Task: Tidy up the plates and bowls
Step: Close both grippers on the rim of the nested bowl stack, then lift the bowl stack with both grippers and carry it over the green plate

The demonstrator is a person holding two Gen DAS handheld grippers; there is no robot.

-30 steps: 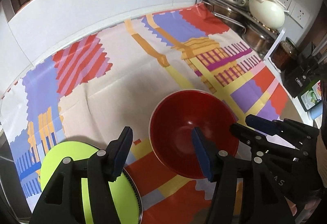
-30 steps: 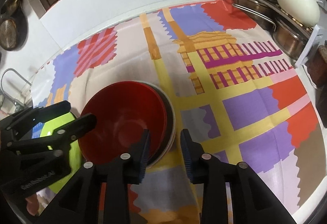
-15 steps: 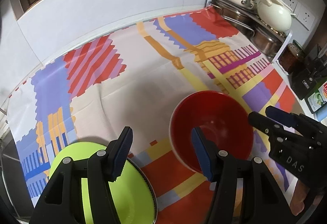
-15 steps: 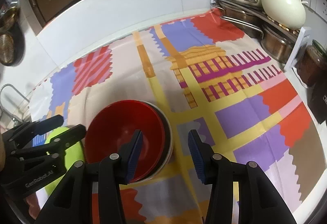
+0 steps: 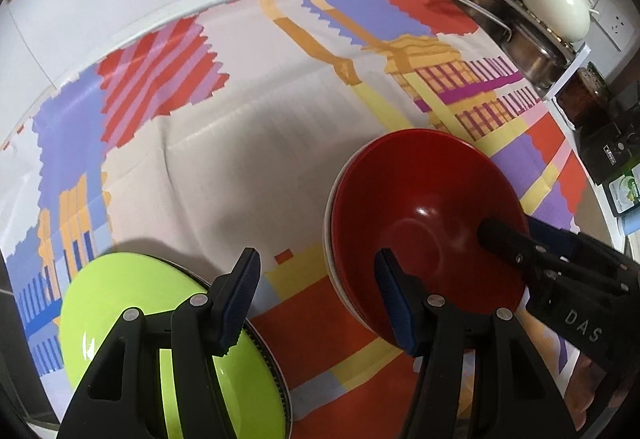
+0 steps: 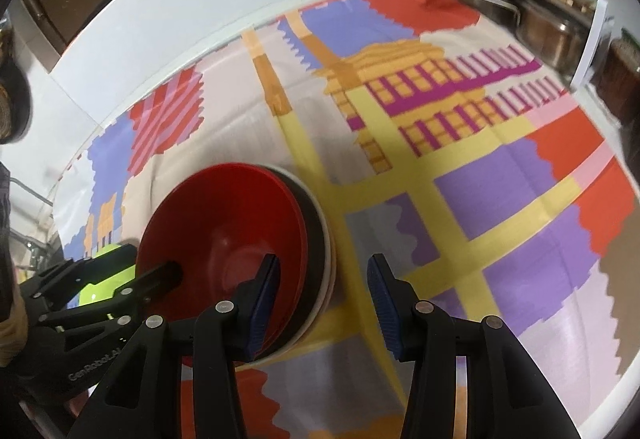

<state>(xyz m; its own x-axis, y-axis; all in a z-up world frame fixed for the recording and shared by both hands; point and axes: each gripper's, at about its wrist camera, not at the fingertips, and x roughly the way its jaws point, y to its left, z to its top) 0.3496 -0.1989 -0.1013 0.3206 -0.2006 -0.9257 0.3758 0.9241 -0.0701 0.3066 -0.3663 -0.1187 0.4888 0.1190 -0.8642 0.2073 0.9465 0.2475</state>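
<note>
Left gripper [image 5: 316,295]: jaws are standing apart over the cloth, nothing between the blue pads; its right finger is overlapping the near rim of the bowl stack, contact unclear.
Right gripper [image 6: 322,293]: jaws are spread, straddling the right-hand rim of the stack; whether the pads are touching it I cannot tell.
Green plate [image 5: 120,303]: glossy lime green, lying flat at the near left on a darker ridged-edged plate beneath, partly hidden behind the left gripper's finger.
Red bowl [image 5: 424,215]: deep, shiny red, sitting topmost in a nested stack; a second red rim, a dark one and a white one are showing below it.
Tablecloth [image 5: 248,143]: carrying patches of red, purple and yellow, lying under everything.
Rack [image 5: 504,11]: holding steel pots and a cream pot in the far right corner.
</note>
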